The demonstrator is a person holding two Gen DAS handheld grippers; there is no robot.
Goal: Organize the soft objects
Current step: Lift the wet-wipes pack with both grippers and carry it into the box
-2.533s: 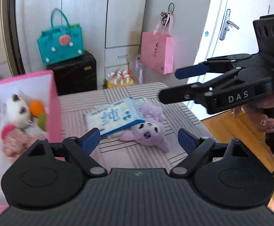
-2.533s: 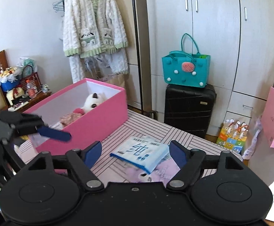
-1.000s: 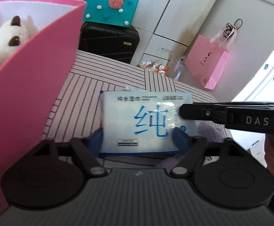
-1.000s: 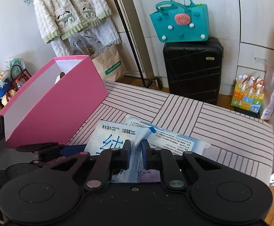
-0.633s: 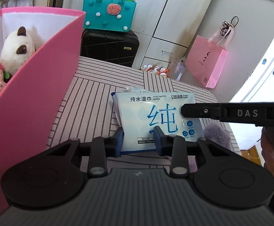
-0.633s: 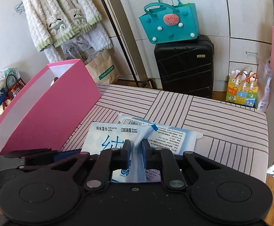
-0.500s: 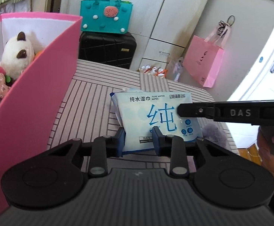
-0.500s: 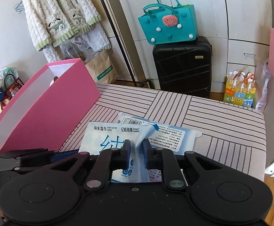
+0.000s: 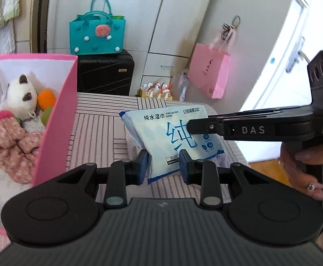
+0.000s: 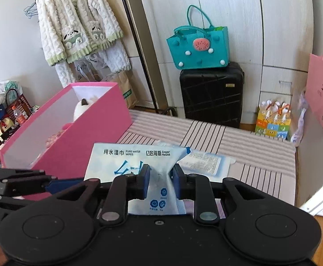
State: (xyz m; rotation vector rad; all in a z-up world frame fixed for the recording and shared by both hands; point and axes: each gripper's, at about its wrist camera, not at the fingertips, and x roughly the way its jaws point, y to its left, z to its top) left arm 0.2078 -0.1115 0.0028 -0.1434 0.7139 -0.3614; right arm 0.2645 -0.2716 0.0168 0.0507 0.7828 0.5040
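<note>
Striped surface (image 9: 99,137) carries pink box (image 9: 57,119), already containing plush toys (image 9: 21,97). Left hand-held gripper (image 9: 163,166) and right hand-held gripper (image 10: 160,178) both clamp wet-wipes pack (image 9: 174,133), lifted beside the box; boxing remains.

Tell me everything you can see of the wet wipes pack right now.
The wet wipes pack is a soft, glossy white-and-pale-blue pouch with a large blue Chinese character and "PURE WATER WIPES" print. It is lifted and tilted above the striped table. The left gripper pinches its lower edge; the right gripper clamps its side, puckering the film there.
</note>
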